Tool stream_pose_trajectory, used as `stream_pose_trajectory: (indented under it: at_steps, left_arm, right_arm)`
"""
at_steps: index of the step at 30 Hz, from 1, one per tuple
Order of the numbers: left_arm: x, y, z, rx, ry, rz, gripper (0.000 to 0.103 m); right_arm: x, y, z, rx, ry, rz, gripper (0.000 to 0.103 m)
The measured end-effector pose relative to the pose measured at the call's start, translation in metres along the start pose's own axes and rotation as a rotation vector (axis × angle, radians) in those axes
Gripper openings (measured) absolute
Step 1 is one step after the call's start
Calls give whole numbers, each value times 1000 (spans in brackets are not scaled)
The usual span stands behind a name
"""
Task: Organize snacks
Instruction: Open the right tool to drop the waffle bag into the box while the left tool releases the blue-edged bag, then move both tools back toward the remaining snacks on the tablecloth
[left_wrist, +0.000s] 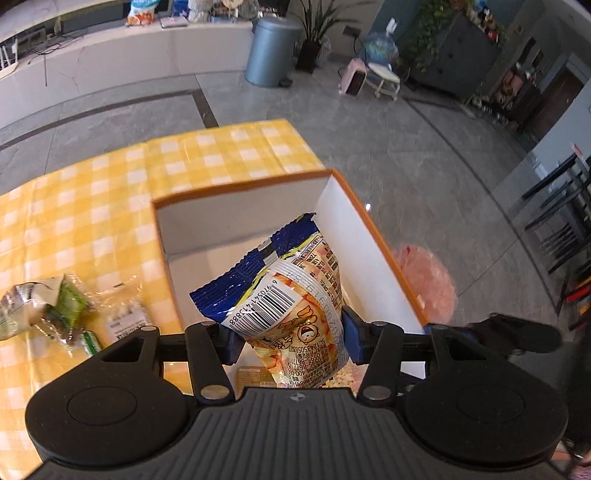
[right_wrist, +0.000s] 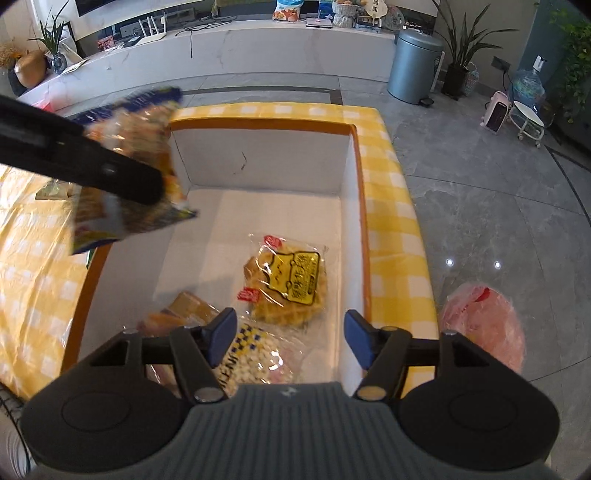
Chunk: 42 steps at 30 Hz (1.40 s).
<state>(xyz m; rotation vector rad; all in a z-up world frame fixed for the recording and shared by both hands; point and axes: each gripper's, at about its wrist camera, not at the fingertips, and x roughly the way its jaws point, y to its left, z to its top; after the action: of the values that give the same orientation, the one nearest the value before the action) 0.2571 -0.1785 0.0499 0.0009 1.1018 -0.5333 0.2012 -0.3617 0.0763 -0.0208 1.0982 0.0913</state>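
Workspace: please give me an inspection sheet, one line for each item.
Surface: table under a yellow checked cloth.
Job's things: orange-rimmed box holding a waffle pack and other snack packs; blue-and-orange bag held above the box.
Clutter: two snack packs on the cloth beside the box.
Grippers: left gripper shut on the bag; right gripper open, nothing between its jaws, over the box.
Cables: black cables on the far counter.
Surroundings: grey bin, potted plants, pink bag on the floor.
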Motion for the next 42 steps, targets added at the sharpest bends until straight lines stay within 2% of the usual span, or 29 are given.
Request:
stream_pose_trajectory:
  at_steps: [4, 15, 18, 19, 22, 25, 29, 31, 33, 36, 40, 42]
  left_arm:
    - [18, -7, -1, 6, 56, 32, 59]
    - [49, -16, -8, 79, 124, 193, 61]
    - [55, -25, -14, 209, 134, 257, 82]
    - [55, -28, -18, 242, 114, 280, 94]
    - [52, -31, -29, 290, 80, 341, 95]
    - [46, -31, -33, 298, 77, 325, 94]
    - [32, -30, -30, 257, 49, 325, 94]
    - [25, -26, -27, 235, 13, 325, 94]
    - [18, -21, -24, 196, -4, 331, 94]
    - [6, -13, -19, 142, -14, 306, 94]
    - [-13, -9, -20, 121, -24, 293, 94]
    - [-21, -7, -24, 109, -28, 294, 94]
  right_arm:
    - [0, -7, -5, 8, -10, 21, 65]
    - [-3, -13, -22, 62, -43, 93, 65]
    - [-4, -17, -26, 87, -41, 117, 65]
    - [-5, -19, -27, 97, -40, 118, 65]
    - [-7, -18, -28, 103, -44, 104, 65]
    - [-12, -17, -27, 109, -49, 95, 65]
    - [-18, -13, -25, 99, -58, 85, 67]
    - [-21, -10, -24, 94, -62, 76, 72]
    - [-23, -7, -22, 91, -53, 72, 83]
    - [-27, -1, -21, 92, -53, 61, 87]
    - [-39, 8, -20, 85, -59, 57, 88]
    - [-46, 14, -18, 77, -65, 51, 93]
